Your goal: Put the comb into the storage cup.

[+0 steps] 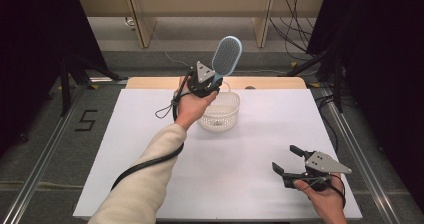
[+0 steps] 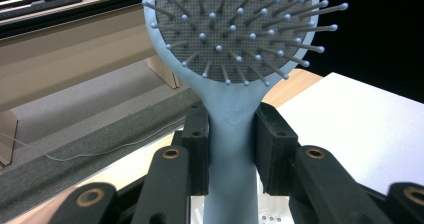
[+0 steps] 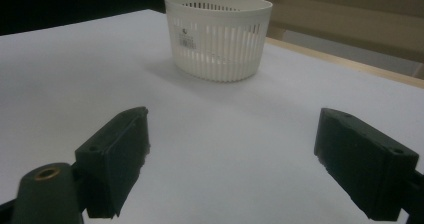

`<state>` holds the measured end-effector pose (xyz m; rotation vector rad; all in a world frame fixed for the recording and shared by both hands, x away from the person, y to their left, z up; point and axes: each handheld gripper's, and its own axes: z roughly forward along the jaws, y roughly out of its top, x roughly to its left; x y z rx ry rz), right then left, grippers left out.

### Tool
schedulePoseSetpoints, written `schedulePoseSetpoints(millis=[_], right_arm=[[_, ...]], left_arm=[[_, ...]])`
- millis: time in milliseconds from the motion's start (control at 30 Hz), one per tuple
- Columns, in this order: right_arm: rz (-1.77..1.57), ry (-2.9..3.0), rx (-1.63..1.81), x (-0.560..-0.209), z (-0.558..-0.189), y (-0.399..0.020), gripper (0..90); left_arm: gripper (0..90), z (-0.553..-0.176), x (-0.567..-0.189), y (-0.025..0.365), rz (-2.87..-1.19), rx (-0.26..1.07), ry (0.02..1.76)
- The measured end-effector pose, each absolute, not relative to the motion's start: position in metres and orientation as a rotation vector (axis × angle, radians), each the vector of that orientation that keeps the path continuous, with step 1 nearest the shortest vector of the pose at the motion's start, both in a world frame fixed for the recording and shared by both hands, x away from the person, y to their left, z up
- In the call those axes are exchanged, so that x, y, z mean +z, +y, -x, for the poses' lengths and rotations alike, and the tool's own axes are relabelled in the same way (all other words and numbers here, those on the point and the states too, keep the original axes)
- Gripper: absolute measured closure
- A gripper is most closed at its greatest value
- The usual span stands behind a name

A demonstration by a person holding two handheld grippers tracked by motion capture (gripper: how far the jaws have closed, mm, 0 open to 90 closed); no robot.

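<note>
1. Hairbrush (image 1: 227,55), pale blue, is held up above the far middle of the table (image 1: 250,149), over the white basket (image 1: 220,113).
2. Left gripper (image 1: 215,80) is clenched on the brush's handle, pads (image 2: 199,149) pressing both sides; the bristled head points up and away.
3. Right gripper (image 1: 287,160) rests low at the near right, jaws spread wide with nothing between them, facing the basket.

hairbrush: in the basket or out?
Out. The left gripper holds the hairbrush by its handle, head up, above the basket; in the left gripper view the pads clamp the handle.
</note>
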<state>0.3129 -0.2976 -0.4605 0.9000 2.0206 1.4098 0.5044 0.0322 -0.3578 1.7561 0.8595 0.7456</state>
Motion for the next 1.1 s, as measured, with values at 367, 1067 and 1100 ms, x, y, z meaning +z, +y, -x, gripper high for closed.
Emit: schedulePoseSetpoints(millis=[367, 1067, 1100], right_arm=[[-0.902, 2.021, 1.412, -0.461, -0.313, -0.298, 15.2], [-0.903, 2.017, 1.413, -0.461, -0.313, -0.298, 15.2], [-0.903, 2.016, 1.414, -0.461, -0.313, -0.298, 15.2]], left_arm=[[69.6, -0.507, -0.36, 0.031, -1.759, 0.743, 0.856], [69.5, -0.512, -0.371, 0.029, -1.779, 0.737, 0.856], [69.5, -0.512, -0.372, 0.029, -1.778, 0.736, 0.855]])
